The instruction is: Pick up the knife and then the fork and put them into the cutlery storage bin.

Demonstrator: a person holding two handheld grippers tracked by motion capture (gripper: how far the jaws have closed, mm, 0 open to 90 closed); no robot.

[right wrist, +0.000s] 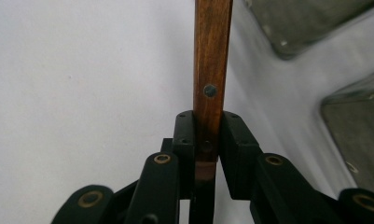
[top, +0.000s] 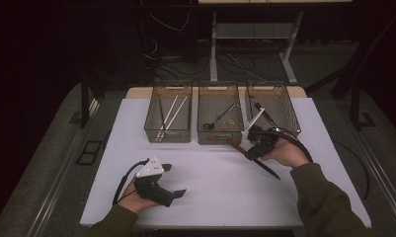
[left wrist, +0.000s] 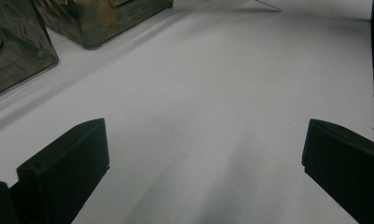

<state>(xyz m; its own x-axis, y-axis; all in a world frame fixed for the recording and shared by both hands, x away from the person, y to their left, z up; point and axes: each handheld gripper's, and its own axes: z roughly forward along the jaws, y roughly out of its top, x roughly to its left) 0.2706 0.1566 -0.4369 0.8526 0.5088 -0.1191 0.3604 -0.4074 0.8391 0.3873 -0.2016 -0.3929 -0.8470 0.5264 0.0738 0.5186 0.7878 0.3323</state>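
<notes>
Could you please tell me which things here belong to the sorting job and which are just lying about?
In the job, judging by the scene:
- right gripper, shut on the wooden-handled knife
- left gripper, open
- three mesh bins holding utensils

Just lying about:
- cables on the floor
- desk legs behind the table

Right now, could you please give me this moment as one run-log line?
left hand-held gripper: open, empty, over white table | right hand-held gripper: shut on wooden-handled knife | three mesh bins: at table's far side
</notes>
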